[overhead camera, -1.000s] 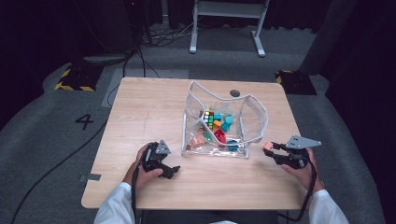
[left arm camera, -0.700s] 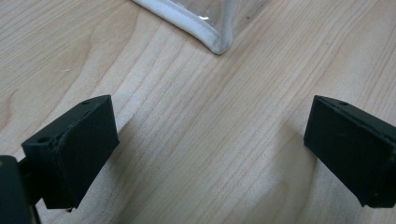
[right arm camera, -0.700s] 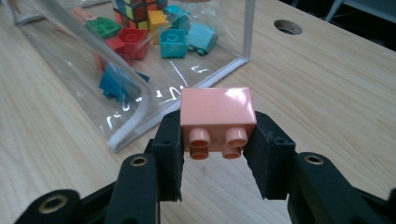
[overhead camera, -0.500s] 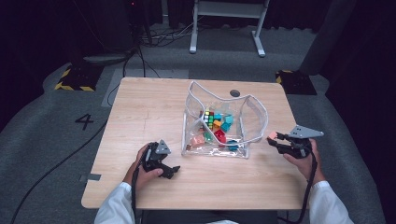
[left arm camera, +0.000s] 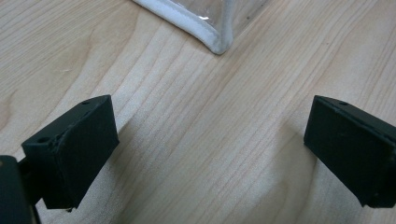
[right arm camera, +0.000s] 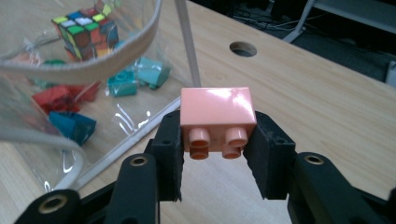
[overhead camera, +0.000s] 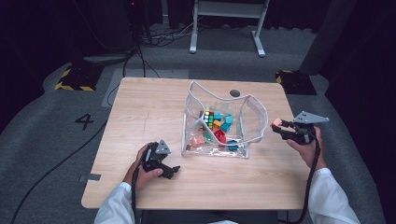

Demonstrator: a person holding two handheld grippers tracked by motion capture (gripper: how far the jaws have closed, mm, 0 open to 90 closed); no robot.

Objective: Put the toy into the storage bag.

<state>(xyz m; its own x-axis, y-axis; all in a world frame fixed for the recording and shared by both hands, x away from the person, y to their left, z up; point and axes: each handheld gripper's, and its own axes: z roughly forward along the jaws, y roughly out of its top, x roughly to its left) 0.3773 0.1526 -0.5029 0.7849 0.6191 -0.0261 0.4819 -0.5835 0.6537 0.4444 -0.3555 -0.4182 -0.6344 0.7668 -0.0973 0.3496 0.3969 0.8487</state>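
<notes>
A pale wooden table (overhead camera: 140,112) with visible grain fills the high view, a round cable hole (overhead camera: 235,93) near its far edge. At the table's centre stands a clear, floppy plastic pouch (overhead camera: 254,114) with white piped edging, its mouth gaping upward. Inside lie small glossy plastic bricks in teal, red, blue and orange, plus a colourful twisty puzzle cube (right arm camera: 86,29) with square stickers.

From the pouch, at about 3 o'clock and near the table's right edge, the right gripper (overhead camera: 279,126) is held up off the tabletop in the person's hand. Its two black jaws, faced with matte foam-like pads, are clamped on a salmon-pink brick (right arm camera: 217,114), pressing its two short ends. The brick is smooth, shiny and box-shaped, with four round studs. In the right gripper view the studs face the camera, back toward the hand, and a plain glossy face is turned up. Its long axis runs level, crosswise from one jaw to the other. It sits just beside the pouch's rim, outside it.

At about 8 o'clock from the pouch, the left gripper (overhead camera: 173,170) rests low on the table. Its blocky black jaws stand wide apart with only bare wood between them, a white-edged pouch corner (left arm camera: 217,43) just ahead.
</notes>
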